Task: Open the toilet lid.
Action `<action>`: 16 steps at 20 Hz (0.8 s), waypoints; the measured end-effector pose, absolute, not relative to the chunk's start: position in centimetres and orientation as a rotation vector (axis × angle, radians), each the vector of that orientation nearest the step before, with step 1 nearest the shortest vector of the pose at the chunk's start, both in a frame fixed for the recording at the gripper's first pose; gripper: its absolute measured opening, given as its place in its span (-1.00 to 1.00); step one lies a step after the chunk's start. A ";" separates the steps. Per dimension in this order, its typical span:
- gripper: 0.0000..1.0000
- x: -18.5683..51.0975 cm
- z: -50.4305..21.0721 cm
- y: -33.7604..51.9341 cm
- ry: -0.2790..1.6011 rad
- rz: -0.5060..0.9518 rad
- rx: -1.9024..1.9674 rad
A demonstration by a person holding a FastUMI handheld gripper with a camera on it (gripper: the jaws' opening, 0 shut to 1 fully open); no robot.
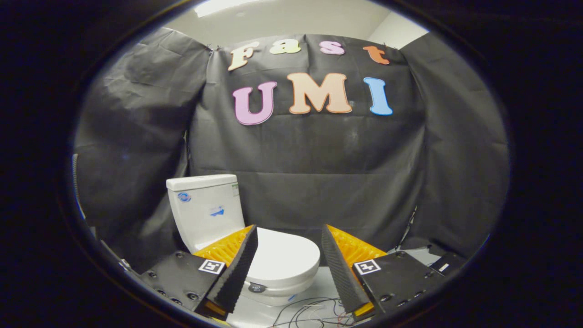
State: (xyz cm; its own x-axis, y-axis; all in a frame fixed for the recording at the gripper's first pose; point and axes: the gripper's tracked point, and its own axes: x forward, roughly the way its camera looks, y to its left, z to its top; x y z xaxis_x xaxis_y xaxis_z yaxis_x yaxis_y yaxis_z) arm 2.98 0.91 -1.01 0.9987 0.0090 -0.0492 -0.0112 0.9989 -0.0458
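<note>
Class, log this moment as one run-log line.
hand-held gripper: open, holding nothing | toilet lid: closed, beyond fingers | tank: behind lid | contact: none

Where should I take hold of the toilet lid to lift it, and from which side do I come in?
Grip the toilet lid at its rounded front lip, farthest from the tank. It lies shut and flat, hinged at the tank end, so the front edge probably gives the most leverage. Come from the front, low. The gripper is open, the lid beyond its fingers.
</note>
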 end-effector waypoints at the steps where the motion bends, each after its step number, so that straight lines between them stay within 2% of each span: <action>1: 0.75 3.4 -1.2 1.0 0.060 0.012 -0.058; 6: 0.76 4.6 -1.6 1.2 0.091 0.020 -0.059; 16: 0.72 7.2 1.6 3.0 -0.032 0.083 -0.054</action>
